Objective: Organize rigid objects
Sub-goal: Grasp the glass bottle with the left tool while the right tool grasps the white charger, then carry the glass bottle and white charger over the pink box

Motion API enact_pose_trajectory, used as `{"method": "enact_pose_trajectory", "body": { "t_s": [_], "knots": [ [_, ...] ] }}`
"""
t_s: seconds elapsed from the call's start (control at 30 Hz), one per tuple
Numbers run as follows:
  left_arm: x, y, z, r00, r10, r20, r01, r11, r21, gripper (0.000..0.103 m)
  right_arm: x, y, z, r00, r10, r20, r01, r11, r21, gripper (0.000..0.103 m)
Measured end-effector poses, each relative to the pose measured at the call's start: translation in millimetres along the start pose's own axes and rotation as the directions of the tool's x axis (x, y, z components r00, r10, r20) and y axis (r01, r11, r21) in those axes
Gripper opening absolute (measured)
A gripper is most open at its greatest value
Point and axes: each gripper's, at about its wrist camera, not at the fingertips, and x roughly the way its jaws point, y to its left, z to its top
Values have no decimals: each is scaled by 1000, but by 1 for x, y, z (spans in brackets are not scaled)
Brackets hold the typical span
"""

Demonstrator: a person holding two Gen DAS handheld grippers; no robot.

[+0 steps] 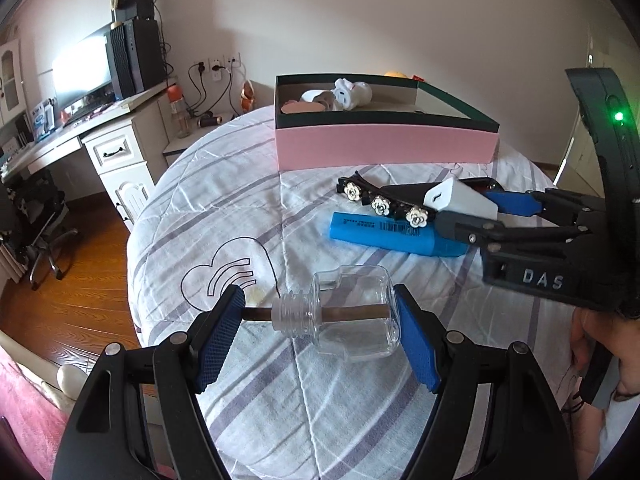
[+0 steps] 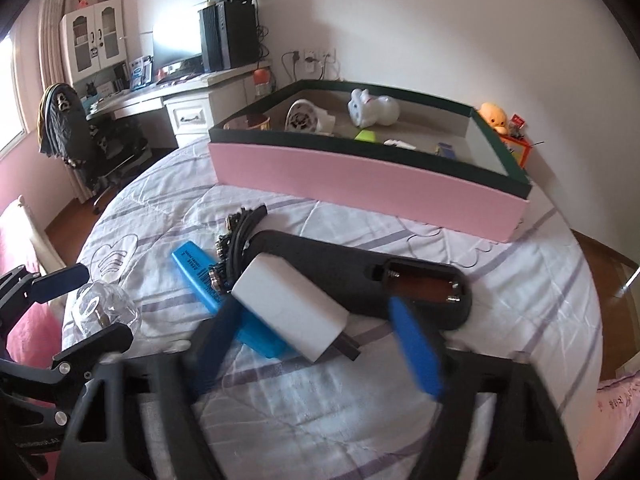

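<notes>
A clear glass bottle [image 1: 352, 312] with a brown wick rod lies on its side on the bed, between the blue pads of my left gripper [image 1: 320, 332], which is open around it. My right gripper [image 2: 316, 344] is open around a white charger [image 2: 292, 308], which rests on a black device [image 2: 360, 280] and a blue highlighter [image 2: 200, 276]. A black hair clip with white flowers [image 1: 380, 204] lies beside them. The pink box with a dark green rim [image 2: 360, 184] stands behind, holding a white figurine [image 2: 372, 112] and other items.
The striped quilt [image 1: 256, 392] covers a round bed. A desk with monitor and computer tower [image 1: 136, 60] stands at the left, with an office chair [image 2: 68, 132]. A yellow plush toy [image 2: 494, 116] sits behind the box. Wooden floor lies beyond the bed edge.
</notes>
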Motion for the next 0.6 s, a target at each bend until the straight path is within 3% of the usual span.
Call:
{"method": "enact_pose_trajectory", "body": {
  "t_s": [0.1,0.17,0.27,0.6],
  "knots": [
    [1,-1,0,1000,-5,-4,5,1000,1,75,0,-2,1,1000,21,-2,-21,1000,8,54],
    [2,-4,1,1000,-8,-3,8,1000,4,75,-2,-4,0,1000,28,0,-28,1000,3,34],
    [3,-7,1,1000,-15,-4,15,1000,10,75,-5,-13,-4,999,32,-7,-32,999,17,25],
    [4,-28,5,998,-64,-4,64,997,37,75,-44,-47,-32,1000,-6,-22,7,997,82,24]
  ]
}}
